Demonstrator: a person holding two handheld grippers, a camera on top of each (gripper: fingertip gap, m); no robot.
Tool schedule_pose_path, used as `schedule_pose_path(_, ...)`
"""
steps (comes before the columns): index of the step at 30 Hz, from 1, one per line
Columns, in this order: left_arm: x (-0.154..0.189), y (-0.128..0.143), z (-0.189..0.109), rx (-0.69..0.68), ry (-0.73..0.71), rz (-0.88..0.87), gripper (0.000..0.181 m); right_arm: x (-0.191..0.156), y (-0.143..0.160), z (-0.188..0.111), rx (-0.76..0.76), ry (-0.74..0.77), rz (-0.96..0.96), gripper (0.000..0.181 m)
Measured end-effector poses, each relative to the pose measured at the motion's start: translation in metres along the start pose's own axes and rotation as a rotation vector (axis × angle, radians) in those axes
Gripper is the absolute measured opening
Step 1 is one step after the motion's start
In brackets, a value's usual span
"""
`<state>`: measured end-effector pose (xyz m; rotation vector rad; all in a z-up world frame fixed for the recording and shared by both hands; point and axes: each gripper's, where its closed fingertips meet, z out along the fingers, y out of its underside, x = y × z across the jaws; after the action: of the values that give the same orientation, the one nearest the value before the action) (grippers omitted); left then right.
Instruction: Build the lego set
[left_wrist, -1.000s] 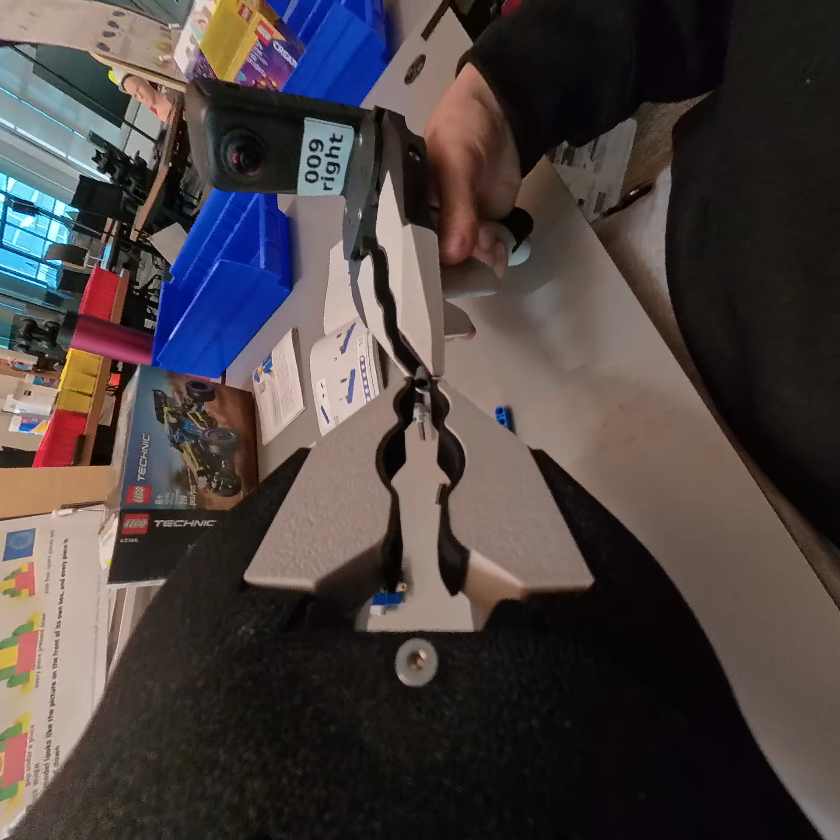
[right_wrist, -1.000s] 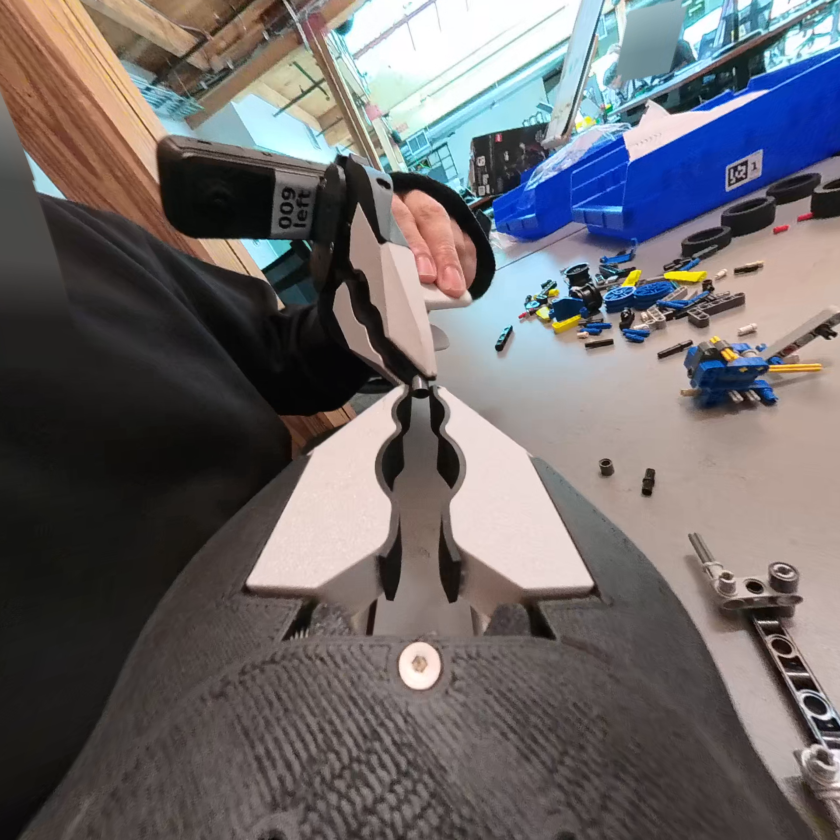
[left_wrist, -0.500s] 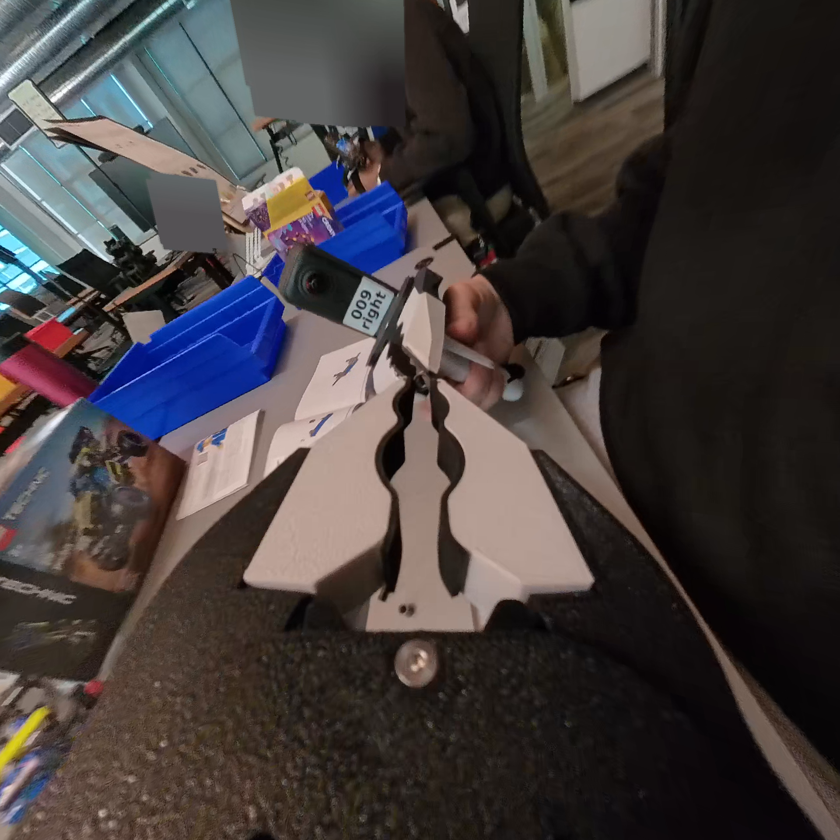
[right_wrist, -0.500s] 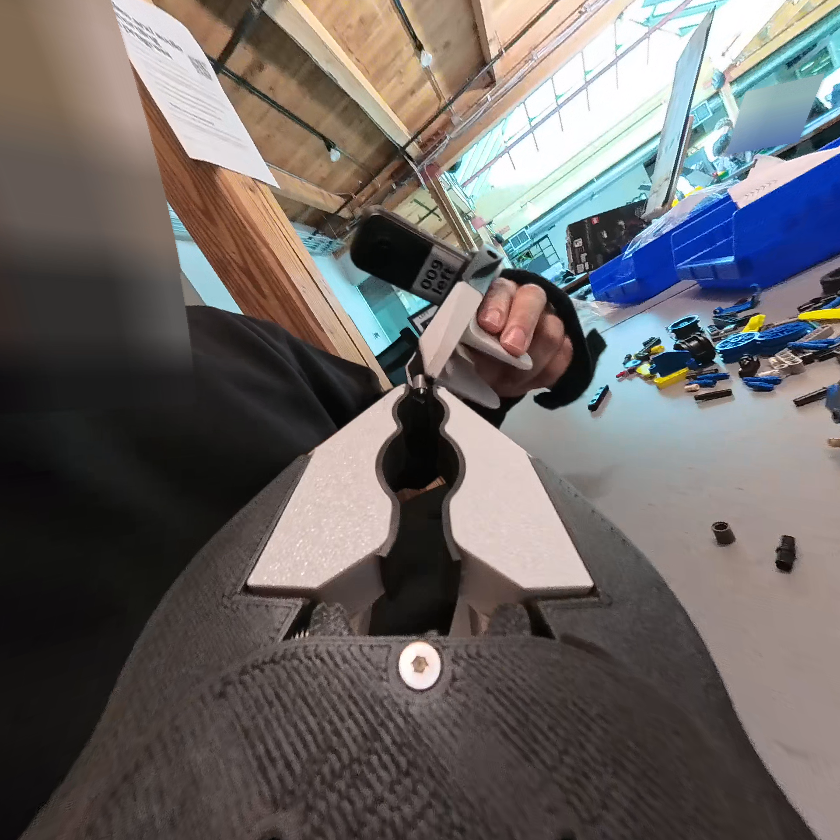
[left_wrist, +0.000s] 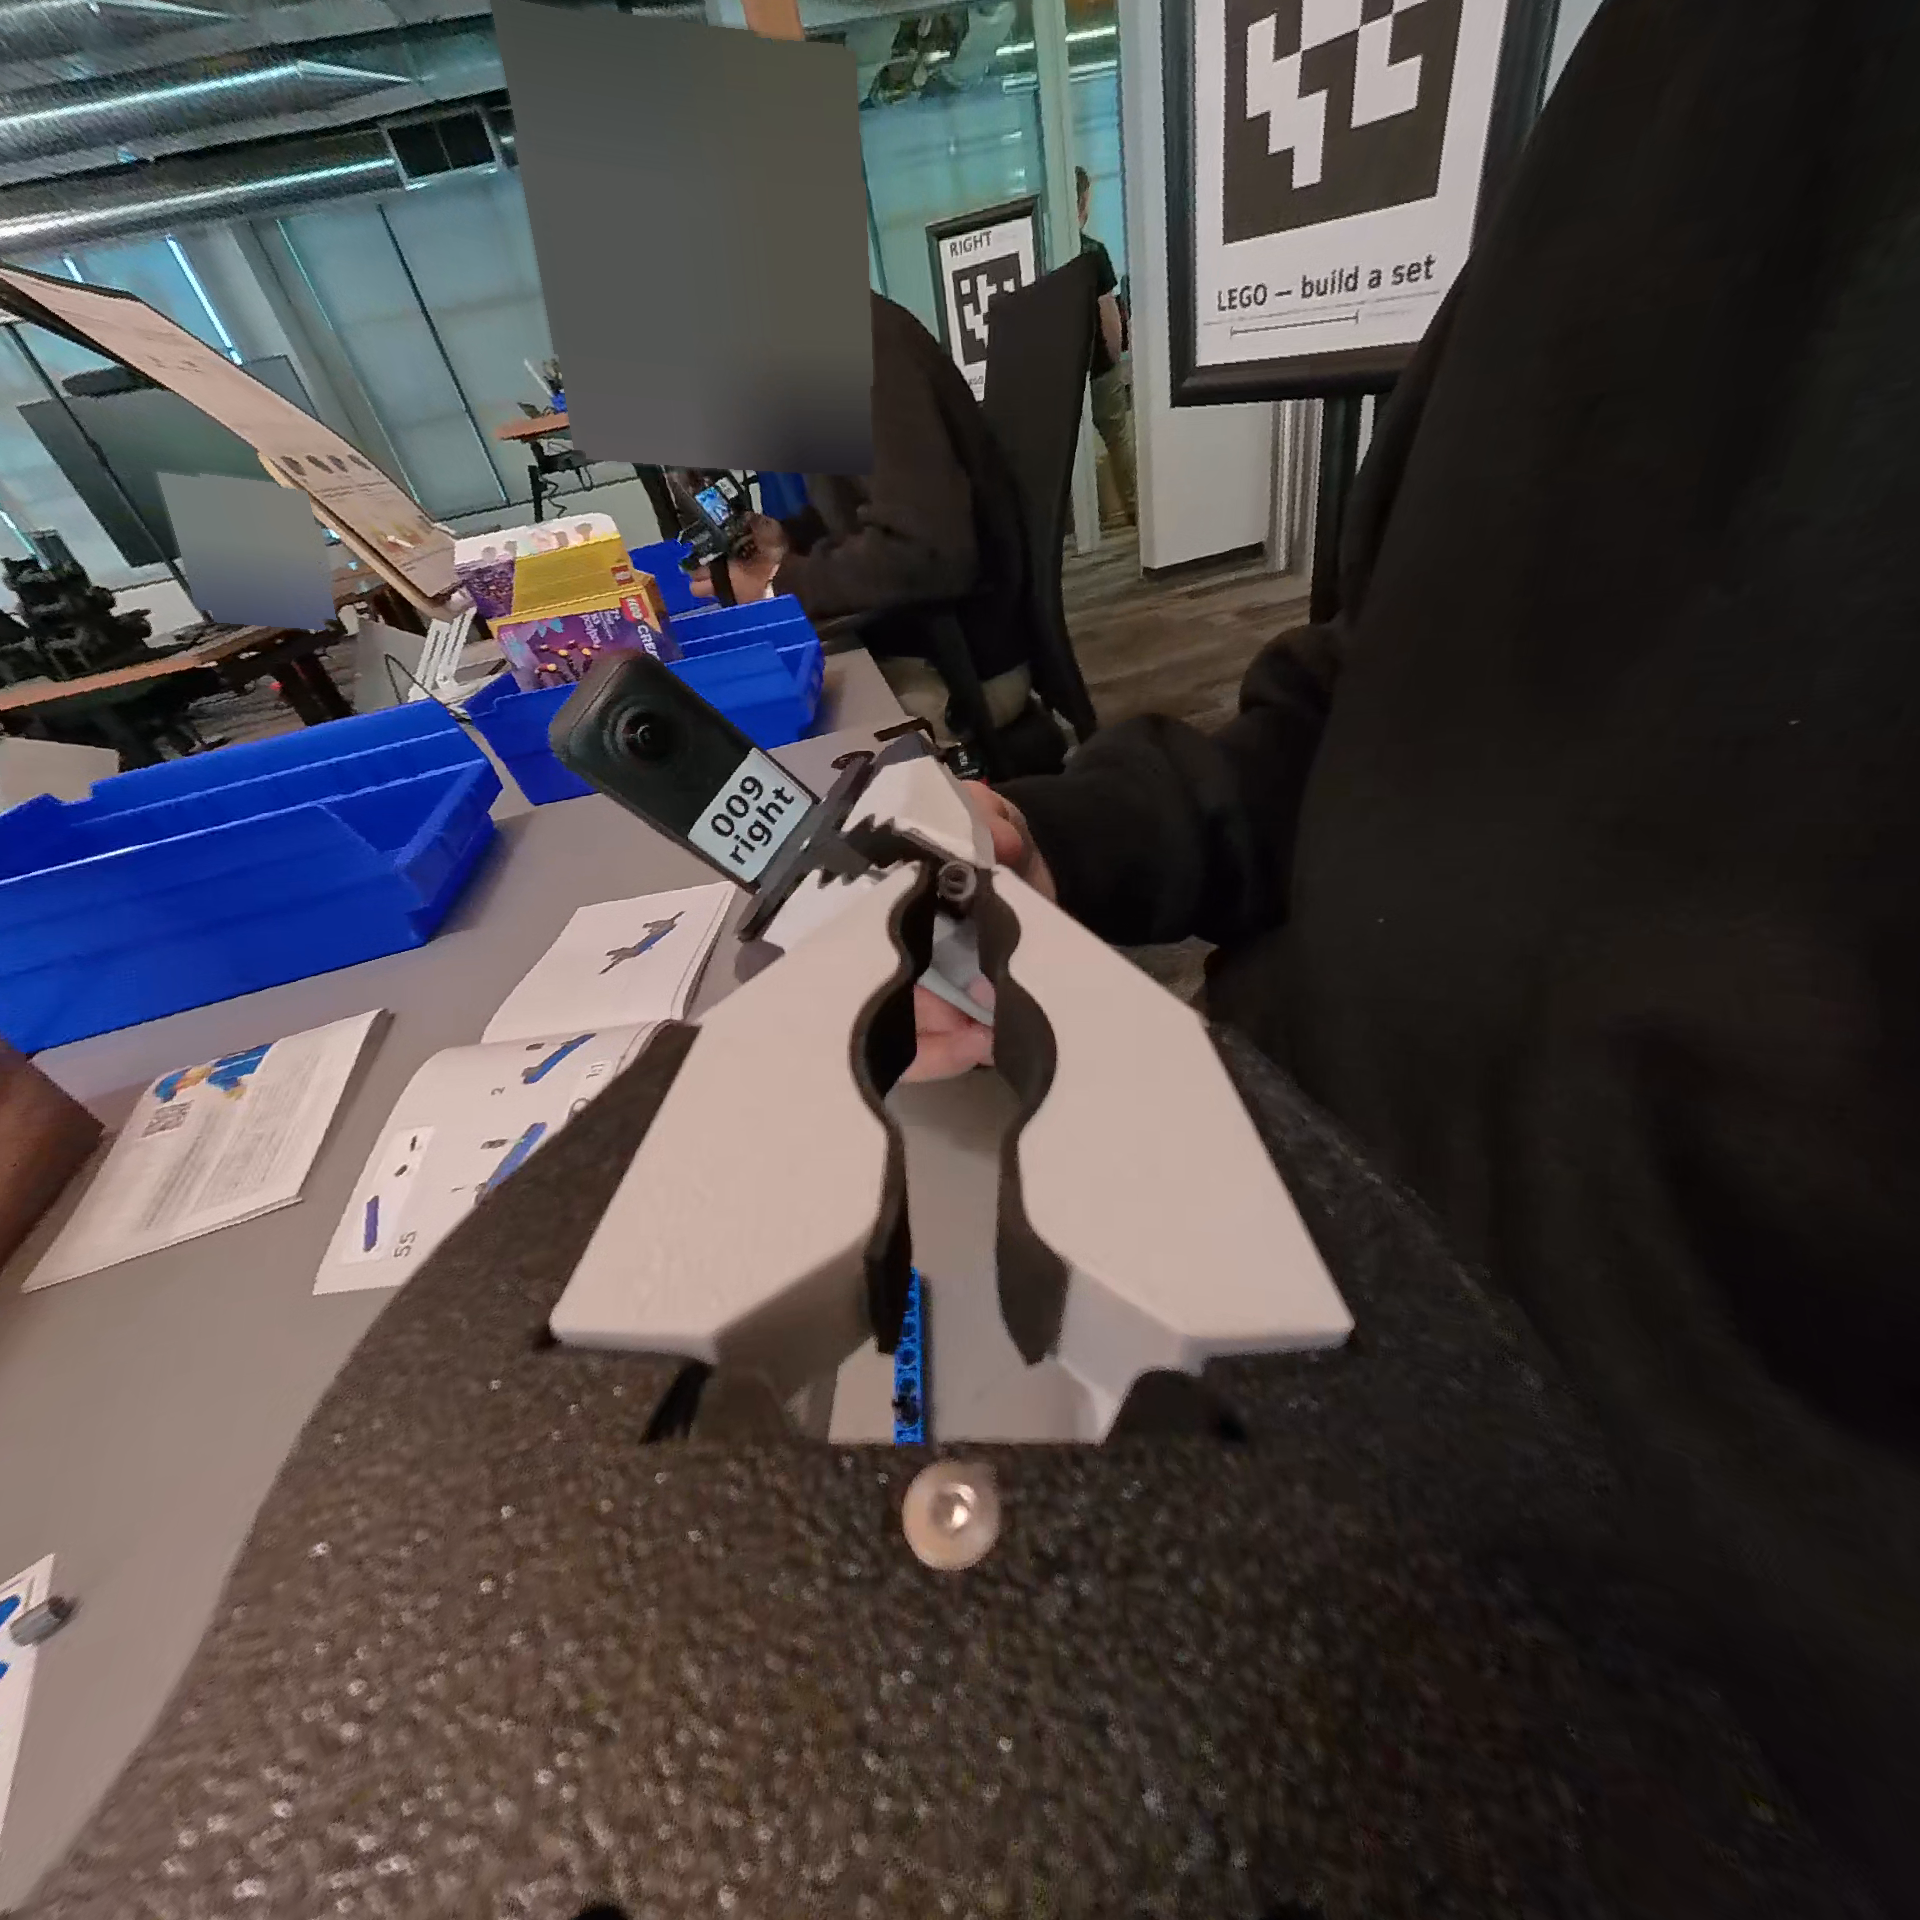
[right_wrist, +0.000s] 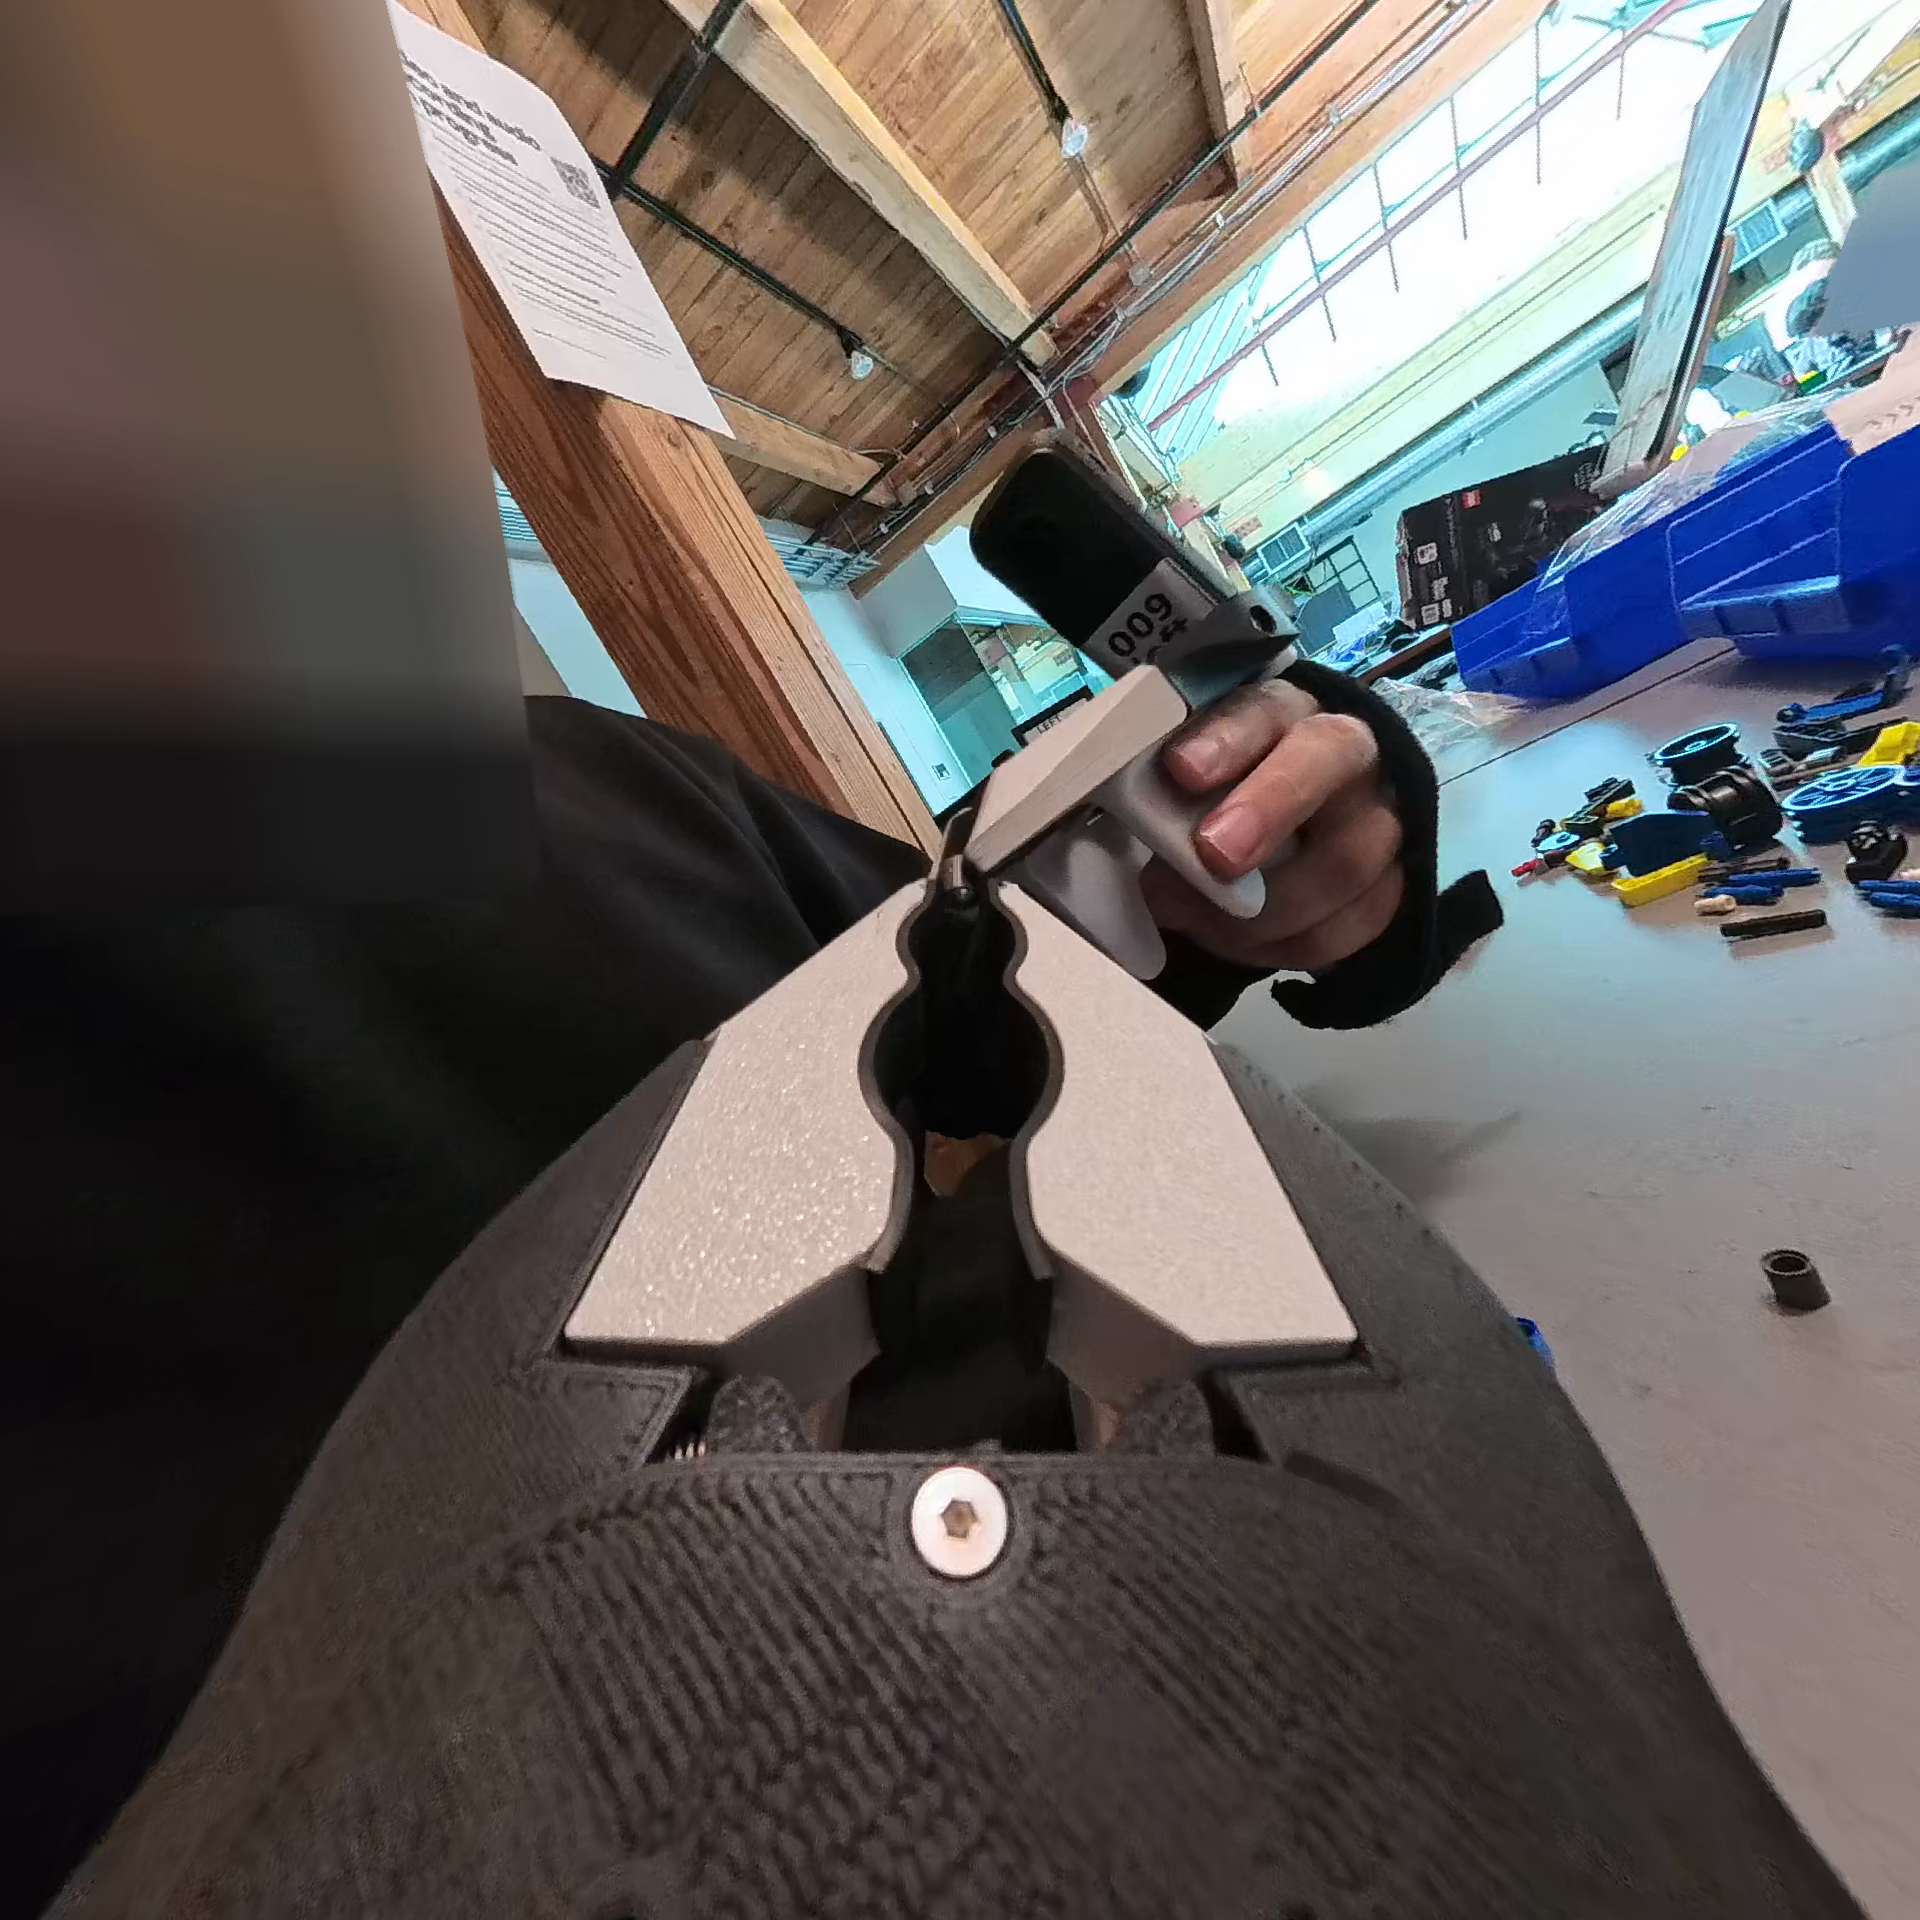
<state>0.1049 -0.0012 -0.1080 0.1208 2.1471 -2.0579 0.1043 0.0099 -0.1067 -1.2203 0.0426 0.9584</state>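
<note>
Small dark grey pin/axle piece (left_wrist: 954, 885) sits pinched at the tips of the left hand-held gripper (left_wrist: 952, 902), up in the air above the worktop (right_wrist: 1621, 1164) and close to the person's torso. In the right wrist view the same piece (right_wrist: 958, 891) is at the tips of the right hand-held gripper (right_wrist: 961, 902) too, jaws narrow with only a slim gap, so both tips meet on it; cannot tell which one really carries the load. Looks like a mid-air handover or a join of two tiny parts: too small to say if it's one element or two. Rest of the set is well apart: loose blue, yellow and black parts with wheels (right_wrist: 1725, 810) across the far worktop, one small black bush (right_wrist: 1795, 1278) lying alone nearer. A blue beam (left_wrist: 910, 1351) shows through the left jaw gap, on the worktop below. Open instruction booklet (left_wrist: 488, 1132) just beyond the left gripper, blue bins (left_wrist: 239, 852) behind it. Judgement: build is early-to-mid, most parts unplaced. Next move needs axial alignment and a steady push or a clean release by one side; risk is the piece popping out and dropping off the edge.
</note>
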Motion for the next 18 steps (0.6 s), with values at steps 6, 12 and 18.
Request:
schedule_pose_path(6,0.0,0.001,0.0,-0.021,-0.005,0.028,0.004,0.0,0.0,0.0,0.0,0.004,-0.005,0.005)
schedule_pose_path(12,-0.004,0.002,0.0,-0.053,-0.045,0.082,0.004,0.001,-0.001,-0.001,0.008,0.013,-0.001,0.005)
schedule_pose_path(18,-0.022,0.055,-0.017,-0.404,-0.134,0.102,0.004,0.049,0.034,-0.039,-0.445,0.456,-0.327,0.014)
